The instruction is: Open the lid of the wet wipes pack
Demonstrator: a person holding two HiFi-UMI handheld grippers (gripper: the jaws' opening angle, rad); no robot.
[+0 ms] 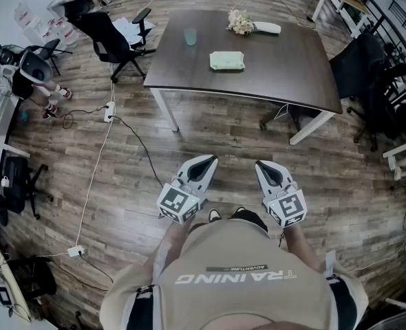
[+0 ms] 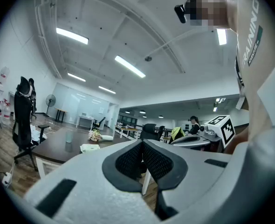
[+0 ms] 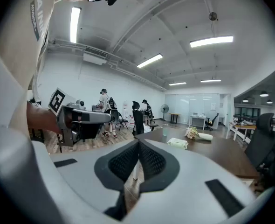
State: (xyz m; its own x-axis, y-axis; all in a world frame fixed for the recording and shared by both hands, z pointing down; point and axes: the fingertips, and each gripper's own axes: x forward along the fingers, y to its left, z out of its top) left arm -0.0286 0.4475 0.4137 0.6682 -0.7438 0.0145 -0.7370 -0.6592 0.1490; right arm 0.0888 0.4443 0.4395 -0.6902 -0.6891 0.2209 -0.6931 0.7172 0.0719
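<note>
Left gripper (image 1: 208, 159) and right gripper (image 1: 260, 164): jaws pressed together on both, nothing between them. They are held side by side over the wood floor (image 1: 141, 184). Wet wipes pack (image 1: 227, 61) lies flat mid-table on the dark table (image 1: 292, 74), well apart from both grippers.

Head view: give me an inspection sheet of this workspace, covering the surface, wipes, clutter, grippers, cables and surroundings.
Surface: dark table on white legs, mostly bare.
Job's things: wet wipes pack lies flat mid-table; the lid's state is too small to tell.
Clutter: tumbler and flower bunch toward the far edge.
Grippers: left gripper and right gripper both shut, empty, over the floor short of the table.
Cables: white cable and power strip on the wooden floor, left of the table.
Surroundings: office chair, other desks, a person at left.
</note>
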